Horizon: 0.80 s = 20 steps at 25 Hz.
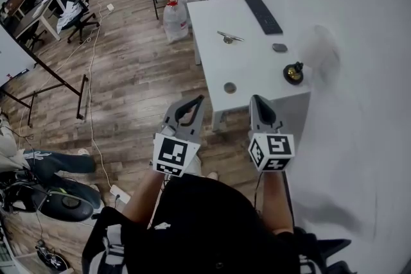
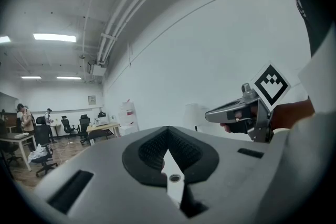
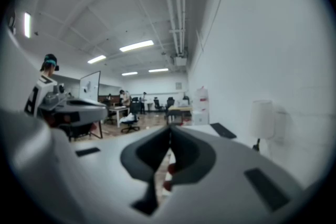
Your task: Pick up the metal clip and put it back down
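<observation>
So, metal clip (image 1: pixel 229 37): lies flat on the white table (image 1: pixel 253 67), toward the far end, near the black keyboard (image 1: pixel 263 15).
Left gripper (image 2: pixel 168 131): jaws closed tight, nothing between them, up in the air, well apart from the clip.
Right gripper (image 3: pixel 169 131): jaws closed too, empty, near the table's close end.
Floor (image 1: pixel 128 74): brown wood.

metal clip (image 1: pixel 229 37) tiny on the far white table (image 1: pixel 250 64), shape indistinct
</observation>
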Available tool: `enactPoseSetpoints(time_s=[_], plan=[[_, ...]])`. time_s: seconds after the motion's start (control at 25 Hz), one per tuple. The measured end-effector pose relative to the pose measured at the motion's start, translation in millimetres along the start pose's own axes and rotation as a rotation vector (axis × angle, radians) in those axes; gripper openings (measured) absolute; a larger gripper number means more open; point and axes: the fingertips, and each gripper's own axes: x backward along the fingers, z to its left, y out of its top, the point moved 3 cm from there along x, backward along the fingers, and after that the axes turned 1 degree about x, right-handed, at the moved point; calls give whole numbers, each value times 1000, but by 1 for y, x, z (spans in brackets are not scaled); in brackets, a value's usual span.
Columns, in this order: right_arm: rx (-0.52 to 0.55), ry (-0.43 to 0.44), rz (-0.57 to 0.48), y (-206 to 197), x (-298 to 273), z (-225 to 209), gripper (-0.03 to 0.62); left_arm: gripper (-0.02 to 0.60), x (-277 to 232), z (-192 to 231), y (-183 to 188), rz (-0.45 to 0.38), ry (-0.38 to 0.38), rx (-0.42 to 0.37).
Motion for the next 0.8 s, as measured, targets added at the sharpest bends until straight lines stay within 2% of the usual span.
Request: enactPoseSetpoints(time_s=[0.4, 0.8], plan=[[-32, -4, 23, -11, -24, -18, 35, 23, -29, 8, -7, 26, -12, -14], [-23, -14, 47, -12, -101, -14, 35, 23, -74, 71, -30, 29, -20, 12]])
